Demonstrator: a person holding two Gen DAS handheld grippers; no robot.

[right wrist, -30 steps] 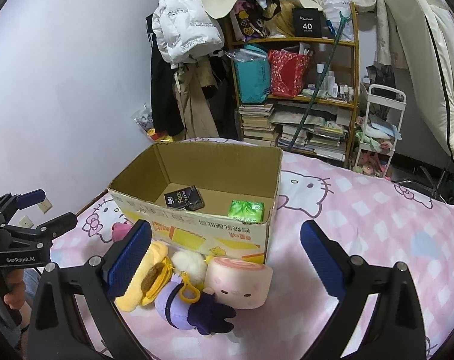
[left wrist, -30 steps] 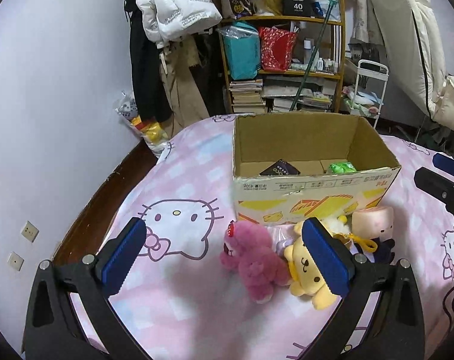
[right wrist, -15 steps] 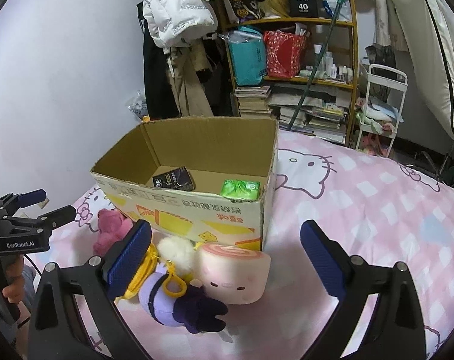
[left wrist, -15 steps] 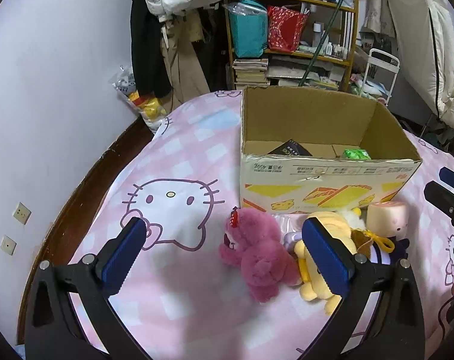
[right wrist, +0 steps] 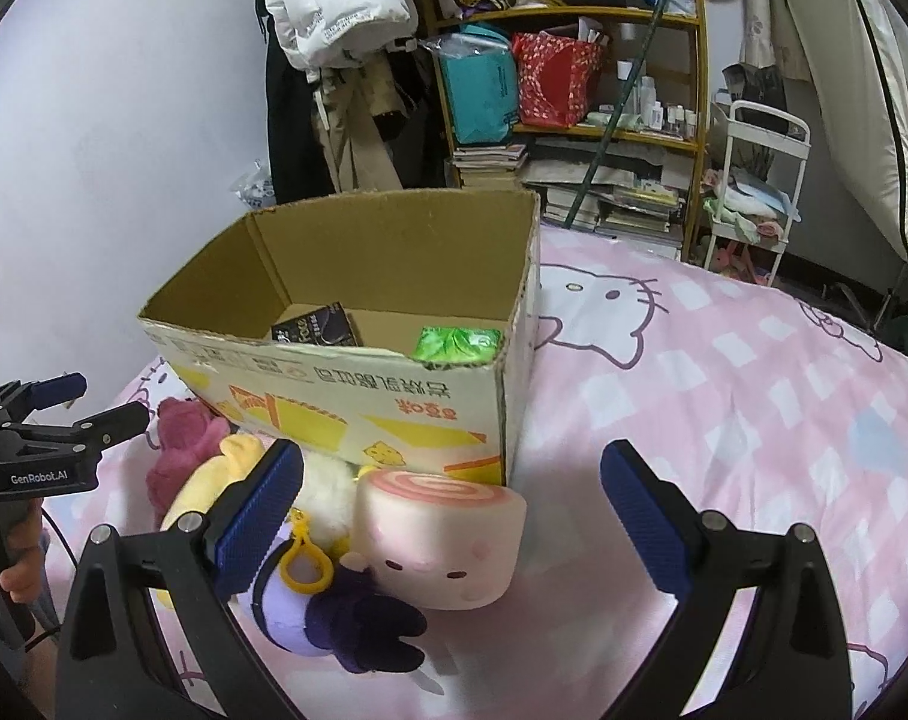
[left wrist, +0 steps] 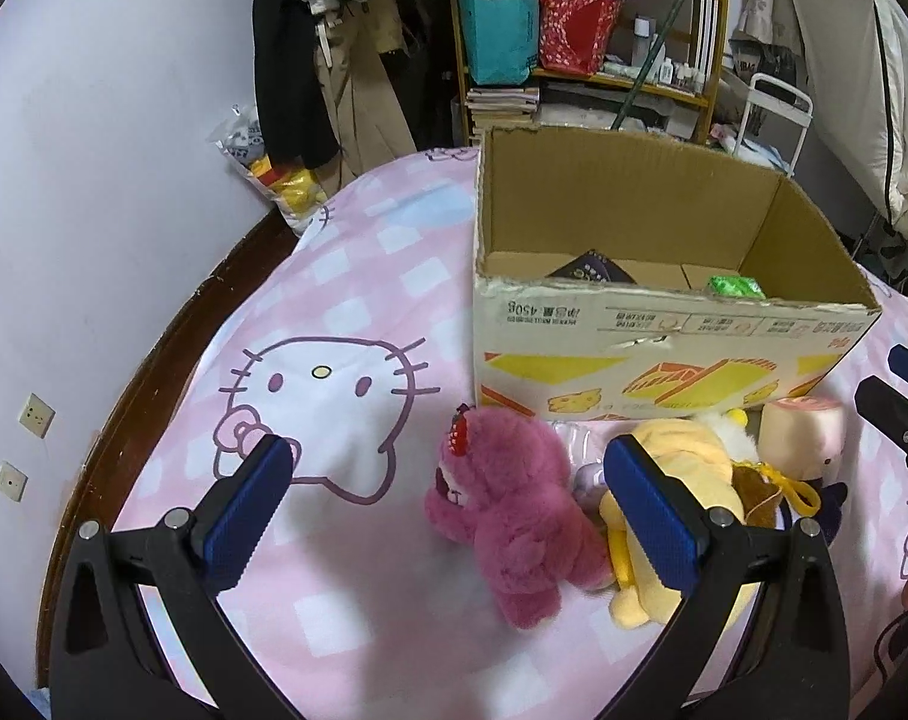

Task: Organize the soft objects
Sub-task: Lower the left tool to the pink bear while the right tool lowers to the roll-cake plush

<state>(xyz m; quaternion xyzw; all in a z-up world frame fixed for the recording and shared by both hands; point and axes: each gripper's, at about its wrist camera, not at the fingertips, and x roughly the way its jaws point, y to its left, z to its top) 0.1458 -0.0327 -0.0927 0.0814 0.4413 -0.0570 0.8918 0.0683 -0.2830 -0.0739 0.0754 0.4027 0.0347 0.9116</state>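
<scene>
Cardboard box (left wrist: 664, 354): landmark, on the bed, nearly empty.
Toys: pink plush (left wrist: 514, 510), yellow plush (left wrist: 688, 462), roll plush (right wrist: 448, 540) against box front.
Left gripper (left wrist: 448, 516): spread, empty.
Right gripper (right wrist: 454, 516): spread, empty.
Change: both dropped closer to toys; first grab likely imminent.

Yellow plush (left wrist: 670, 462) (half hidden) behind left jaws.

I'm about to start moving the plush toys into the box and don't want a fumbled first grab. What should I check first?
1. Left gripper open: ok, jaws wide, nothing held.
2. Right gripper open: ok, nothing held.
3. Cardboard box open-topped with room: ok, only a dark packet and a green packet inside.
4. Pink plush free to grasp: ok, lies between the left fingers' line.
5. Roll-cake plush clear: not ok, purple plush presses against it.
</scene>
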